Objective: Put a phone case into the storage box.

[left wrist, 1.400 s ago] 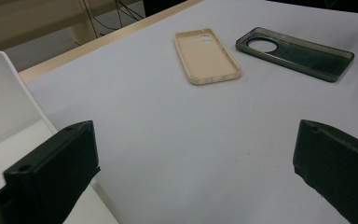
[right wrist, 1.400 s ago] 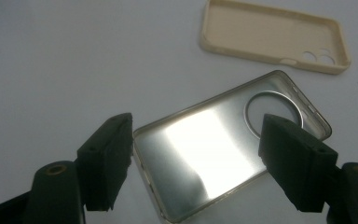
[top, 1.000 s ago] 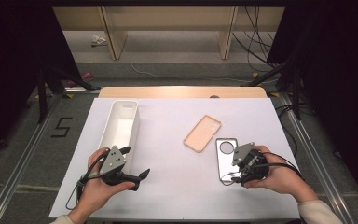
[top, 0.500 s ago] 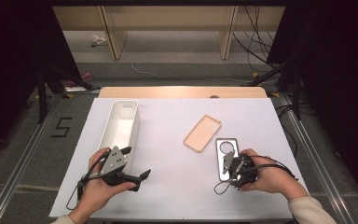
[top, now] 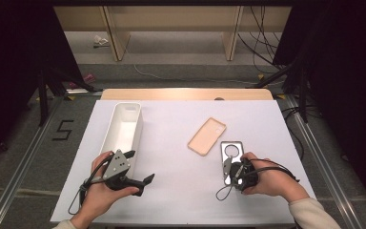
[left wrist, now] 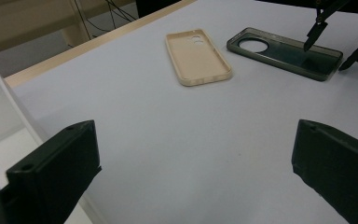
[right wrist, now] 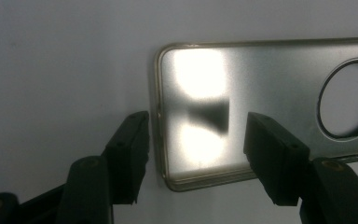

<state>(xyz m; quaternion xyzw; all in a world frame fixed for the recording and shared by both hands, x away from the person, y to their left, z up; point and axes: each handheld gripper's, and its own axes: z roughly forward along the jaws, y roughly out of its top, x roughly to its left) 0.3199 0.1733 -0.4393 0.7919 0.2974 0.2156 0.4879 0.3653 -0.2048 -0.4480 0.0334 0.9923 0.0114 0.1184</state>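
While the left gripper point(top: 136, 179) sat where it had been a second before, jaws spread wide with nothing between them, the right gripper point(top: 227, 168) had come down and nearer onto the near end of the dark clear phone case point(top: 232, 159). Its jaws had just been closing but were not yet pressed on anything; they were parted, straddling the case's near short edge.

The right gripper view gave the detail that the high view could not: one jaw stood just outside the case's end rim over the white table point(right wrist: 65, 60), the other over the case's inner face point(right wrist: 242, 79), with the rim between them. Whether the pads touched the case could not be told. The round camera cutout point(right wrist: 349, 98) lay further along the case, away from the jaws. The left gripper view showed the right gripper's tips point(left wrist: 314, 32) from the side, over the dark case point(left wrist: 284, 52), and the beige phone case point(left wrist: 196, 57) lying open side up just beside it.

In the high view the dark case lay on the right near part of the table, directly far of the right hand point(top: 267, 179). The beige case point(top: 207, 136) lay close to its far left, angled. The white bin point(top: 124, 126) stood at the left, just far of the left hand point(top: 100, 191).
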